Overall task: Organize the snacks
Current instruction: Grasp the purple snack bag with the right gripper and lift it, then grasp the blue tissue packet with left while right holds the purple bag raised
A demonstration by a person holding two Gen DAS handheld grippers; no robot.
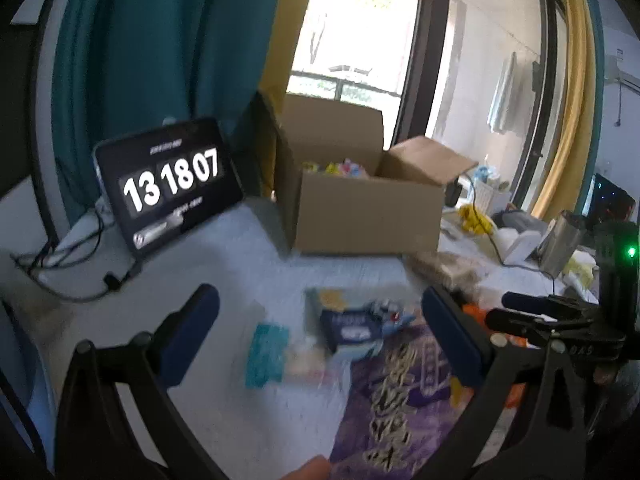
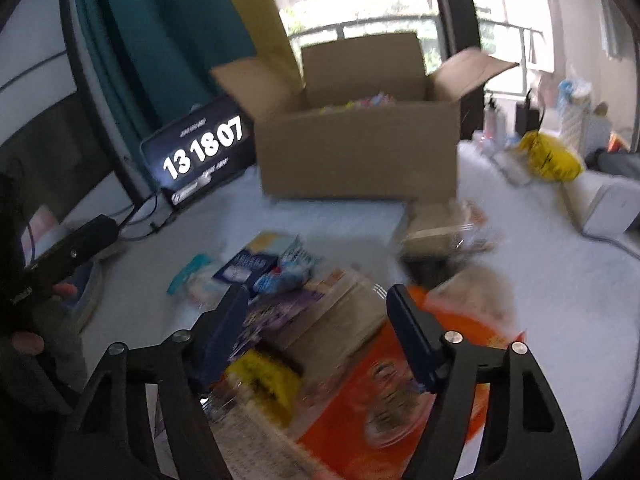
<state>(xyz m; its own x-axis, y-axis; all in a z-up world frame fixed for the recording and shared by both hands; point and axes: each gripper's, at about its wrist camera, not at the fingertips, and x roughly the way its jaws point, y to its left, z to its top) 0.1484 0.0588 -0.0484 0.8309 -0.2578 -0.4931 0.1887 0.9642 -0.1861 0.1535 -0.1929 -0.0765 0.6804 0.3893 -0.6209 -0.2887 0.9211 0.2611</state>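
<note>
An open cardboard box (image 1: 360, 208) (image 2: 356, 152) stands at the back of the white table, with colourful snacks inside. A blurred pile of snack packs lies in front of it: a purple bag (image 1: 400, 392), a dark blue pack (image 1: 352, 326) (image 2: 248, 268), a teal pack (image 1: 266, 354) (image 2: 188, 274), an orange bag (image 2: 400, 392) and a yellow-labelled pack (image 2: 268, 380). My left gripper (image 1: 320, 320) is open and empty above the blue pack. My right gripper (image 2: 316, 320) is open and empty above the pile.
A tablet clock (image 1: 168, 184) (image 2: 200, 156) leans at the back left with cables beside it. A yellow bag (image 2: 548, 156), white boxes (image 2: 612, 208) and bottles crowd the right. Teal and yellow curtains hang behind. The right gripper (image 1: 560, 316) shows in the left wrist view.
</note>
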